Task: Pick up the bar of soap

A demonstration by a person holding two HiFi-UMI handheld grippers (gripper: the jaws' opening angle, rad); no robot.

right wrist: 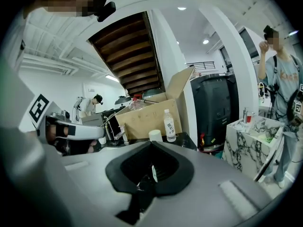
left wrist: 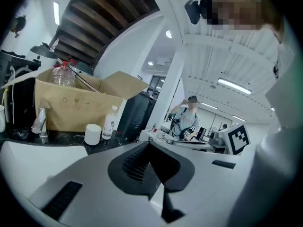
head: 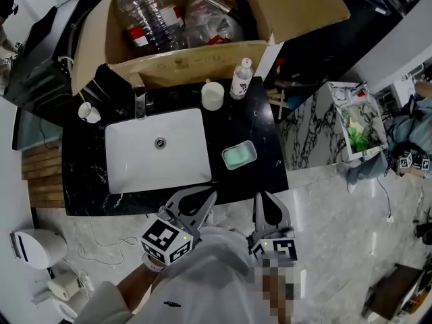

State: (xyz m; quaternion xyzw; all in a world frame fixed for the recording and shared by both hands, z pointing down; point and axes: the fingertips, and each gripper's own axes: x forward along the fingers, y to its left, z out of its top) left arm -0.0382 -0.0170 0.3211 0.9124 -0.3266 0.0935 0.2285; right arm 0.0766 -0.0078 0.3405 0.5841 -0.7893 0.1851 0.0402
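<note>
- two grippers: left gripper, right gripper
- one bar of soap, one dish
- one sink, one faucet
- one small bottle
- one large white cup, one small white cup
- one cardboard box

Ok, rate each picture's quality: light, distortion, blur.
Head view: sharp, evenly lit; the white sink is bright against the black counter. Left gripper view: fisheye bending, dark corners, ceiling light glaring. Right gripper view: same fisheye curve on the pillar.
</note>
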